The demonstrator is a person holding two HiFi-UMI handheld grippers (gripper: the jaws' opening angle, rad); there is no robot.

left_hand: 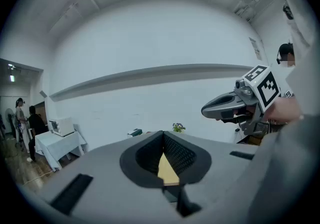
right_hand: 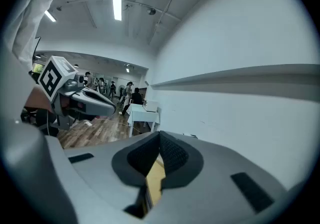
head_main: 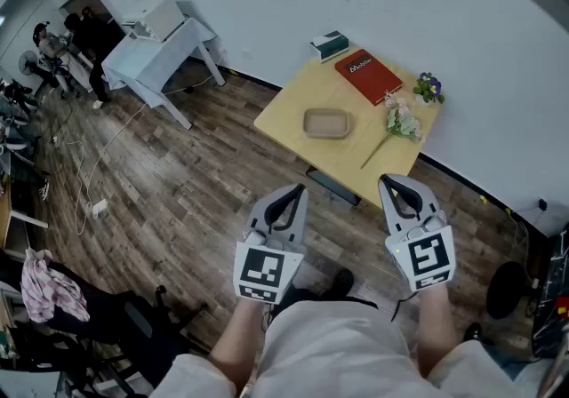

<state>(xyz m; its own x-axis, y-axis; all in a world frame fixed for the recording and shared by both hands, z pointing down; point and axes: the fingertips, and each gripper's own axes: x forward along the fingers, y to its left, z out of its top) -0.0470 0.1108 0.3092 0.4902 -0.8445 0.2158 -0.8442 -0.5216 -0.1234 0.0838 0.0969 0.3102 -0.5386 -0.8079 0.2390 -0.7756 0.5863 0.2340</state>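
Left gripper [head_main: 286, 202] and right gripper [head_main: 402, 192]: jaws closed tip to tip, empty, well short of the pale wooden table [head_main: 289, 121]. Shallow tan rounded tray [head_main: 327, 123] sits mid-table. Probably light and stiff; pinch the rim.

A sparse lab-like recording room: plain white walls, a brown wood-plank floor [head_main: 178, 201], loose white cables [head_main: 89, 176], and a white trestle table [head_main: 151, 59] carrying equipment.
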